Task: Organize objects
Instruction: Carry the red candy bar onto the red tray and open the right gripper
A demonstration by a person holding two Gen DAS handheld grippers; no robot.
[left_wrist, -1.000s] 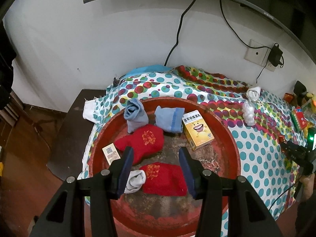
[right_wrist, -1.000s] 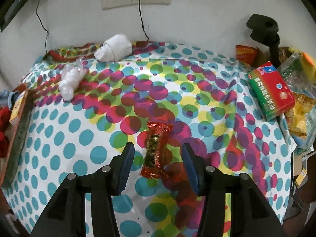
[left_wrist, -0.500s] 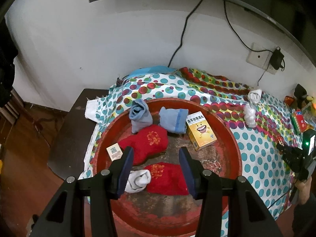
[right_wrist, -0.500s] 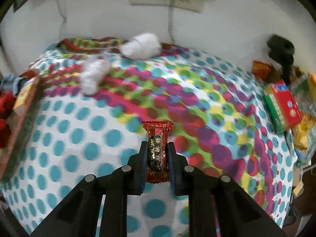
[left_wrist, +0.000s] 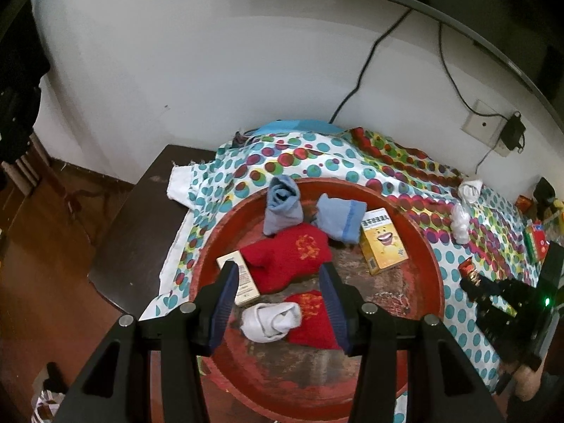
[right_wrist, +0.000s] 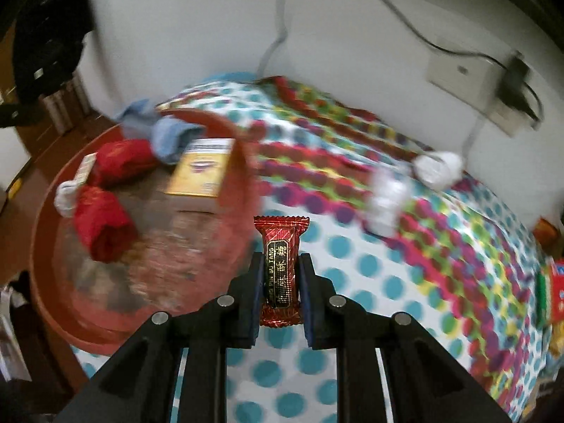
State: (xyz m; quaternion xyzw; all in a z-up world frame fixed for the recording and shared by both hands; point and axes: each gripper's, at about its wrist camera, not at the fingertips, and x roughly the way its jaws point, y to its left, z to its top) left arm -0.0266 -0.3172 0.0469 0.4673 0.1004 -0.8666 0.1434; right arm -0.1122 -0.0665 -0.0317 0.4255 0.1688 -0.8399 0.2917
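A dark wooden table (left_wrist: 123, 232) carries a dotted cloth (left_wrist: 384, 179). On the cloth, in the lower middle of the left wrist frame, lies a round red tray (left_wrist: 428, 257). At the right of the frame, two white bundles (left_wrist: 461, 218) and a red-green box (left_wrist: 535, 245) lie on the cloth.

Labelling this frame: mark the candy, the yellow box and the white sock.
candy (right_wrist: 281, 264): right wrist view, on the black label of the wrapper.
yellow box (left_wrist: 383, 242): left wrist view, on the smiling face on its top.
white sock (left_wrist: 273, 320): left wrist view, middle of the roll.
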